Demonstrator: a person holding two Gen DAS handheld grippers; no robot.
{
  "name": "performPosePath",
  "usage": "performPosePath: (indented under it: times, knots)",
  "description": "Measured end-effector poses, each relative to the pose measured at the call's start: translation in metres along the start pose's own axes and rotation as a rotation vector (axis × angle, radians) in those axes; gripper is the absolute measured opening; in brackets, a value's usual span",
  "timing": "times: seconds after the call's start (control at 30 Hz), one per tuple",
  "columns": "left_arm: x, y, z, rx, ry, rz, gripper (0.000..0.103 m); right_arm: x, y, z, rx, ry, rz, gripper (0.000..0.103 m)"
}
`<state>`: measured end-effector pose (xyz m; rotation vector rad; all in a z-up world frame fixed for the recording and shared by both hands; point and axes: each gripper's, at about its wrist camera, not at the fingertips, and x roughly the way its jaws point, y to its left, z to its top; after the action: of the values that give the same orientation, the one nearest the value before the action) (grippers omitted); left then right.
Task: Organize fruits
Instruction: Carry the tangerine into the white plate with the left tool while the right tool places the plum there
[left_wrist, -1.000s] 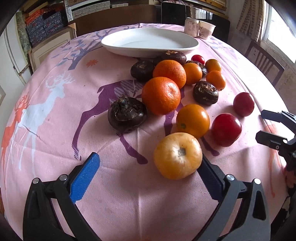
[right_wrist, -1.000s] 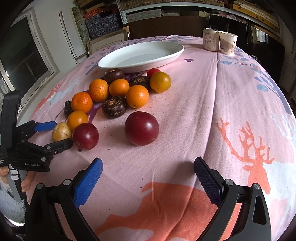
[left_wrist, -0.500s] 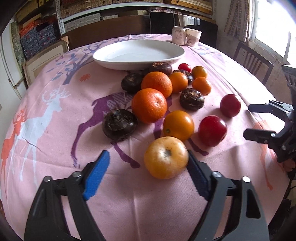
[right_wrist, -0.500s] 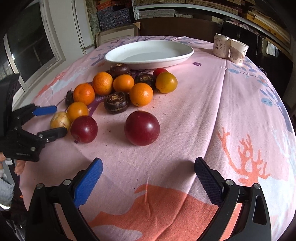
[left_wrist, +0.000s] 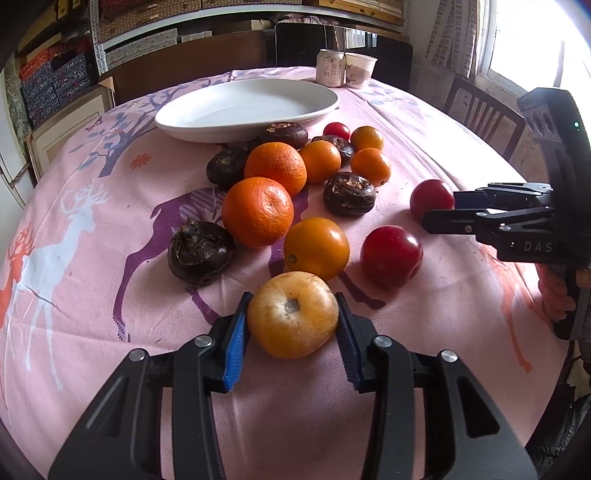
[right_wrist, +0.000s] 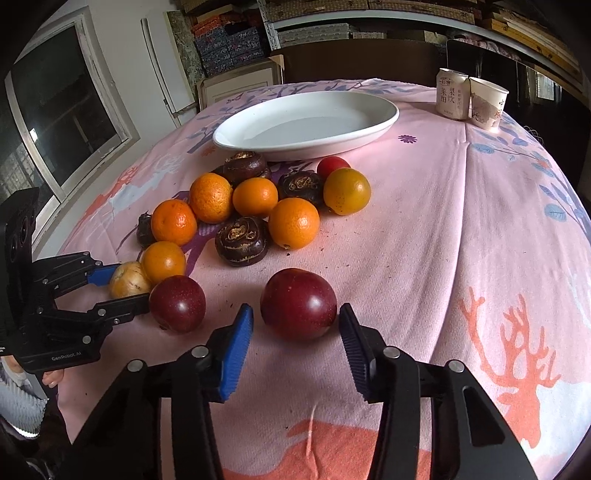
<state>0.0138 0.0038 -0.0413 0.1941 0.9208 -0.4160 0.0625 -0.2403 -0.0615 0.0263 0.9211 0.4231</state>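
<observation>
Between the blue-padded black left tongs (left_wrist: 291, 325) a pale yellow-orange fruit (left_wrist: 292, 315) is seen. Just ahead of the right tongs (right_wrist: 295, 332), likewise black with blue pads, a dark red plum (right_wrist: 298, 303) is shown. Beyond both, bright orange mandarins (left_wrist: 258, 211) and dark brown-purple water chestnuts (left_wrist: 200, 252) are scattered on a pink tablecloth (right_wrist: 443, 240) printed with purple, white and coral deer. Farthest off, a plain white plate (left_wrist: 246, 109) is seen.

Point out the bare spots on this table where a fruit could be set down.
White plate holds nothing. Bare cloth lies right of the fruit cluster, toward the can, and left of the oranges. It is crowded between the plate and both grippers.
</observation>
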Motion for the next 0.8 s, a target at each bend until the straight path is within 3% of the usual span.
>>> performPosePath:
  times: [0.03,0.23,0.47,0.63,0.8]
  knots:
    - [-0.001,0.001,0.000,-0.006,-0.002,-0.007,0.042,0.000,-0.001,0.001,0.005,-0.001,0.004,0.041]
    - [-0.015,0.011,0.008,-0.046,-0.050,-0.028,0.042,-0.009,-0.010,0.003,0.046,-0.035,0.041,0.040]
    - [-0.029,0.030,0.077,-0.082,-0.165,-0.004,0.042,-0.032,-0.019,0.065,0.095,-0.175,0.051,0.040]
    - [-0.002,0.045,0.134,-0.124,-0.182,0.001,0.042,-0.006,-0.024,0.119,0.148,-0.206,0.072,0.040]
    - [0.035,0.059,0.161,-0.158,-0.154,0.011,0.042,0.039,-0.031,0.146,0.181,-0.160,0.068,0.040]
